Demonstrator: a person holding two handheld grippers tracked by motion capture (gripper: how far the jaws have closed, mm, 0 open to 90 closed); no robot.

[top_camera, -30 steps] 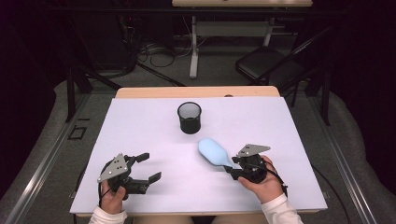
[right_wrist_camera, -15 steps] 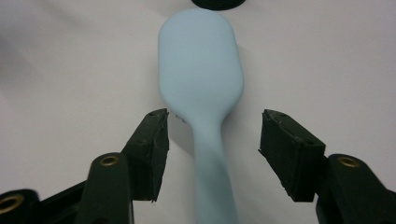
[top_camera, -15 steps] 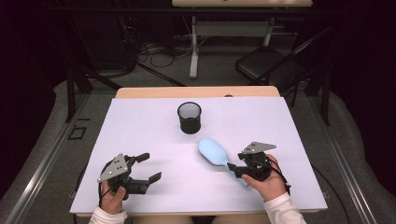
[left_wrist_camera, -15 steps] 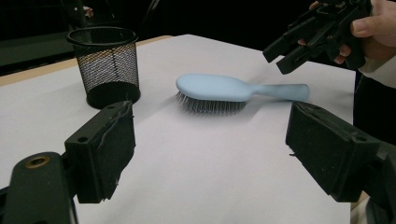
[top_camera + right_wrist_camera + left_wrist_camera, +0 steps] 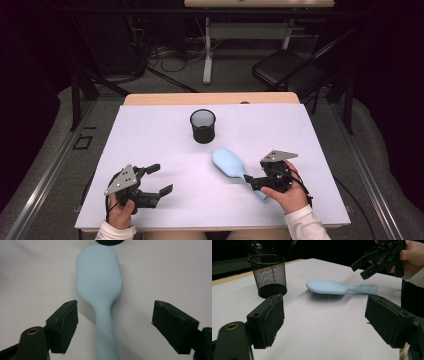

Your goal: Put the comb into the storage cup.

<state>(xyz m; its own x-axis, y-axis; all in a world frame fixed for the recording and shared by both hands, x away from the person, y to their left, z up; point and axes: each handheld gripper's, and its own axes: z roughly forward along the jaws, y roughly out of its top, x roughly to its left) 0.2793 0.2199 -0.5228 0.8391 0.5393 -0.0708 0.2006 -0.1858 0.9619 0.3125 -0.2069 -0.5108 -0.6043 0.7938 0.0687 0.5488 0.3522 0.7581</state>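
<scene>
So the hairbrush [image 5: 99, 282] lay bristles-down, handle running straight back between the right tool [image 5: 113, 325]'s jaws, which had just been opening, touching nothing; left tool [image 5: 152, 179] sat open, farther off.

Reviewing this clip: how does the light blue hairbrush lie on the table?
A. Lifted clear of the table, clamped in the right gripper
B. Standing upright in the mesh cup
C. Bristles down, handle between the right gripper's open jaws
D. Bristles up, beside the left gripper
C: the hairbrush rests bristles-down on the table, and the right gripper straddles its handle with both pads clear of it.
</scene>
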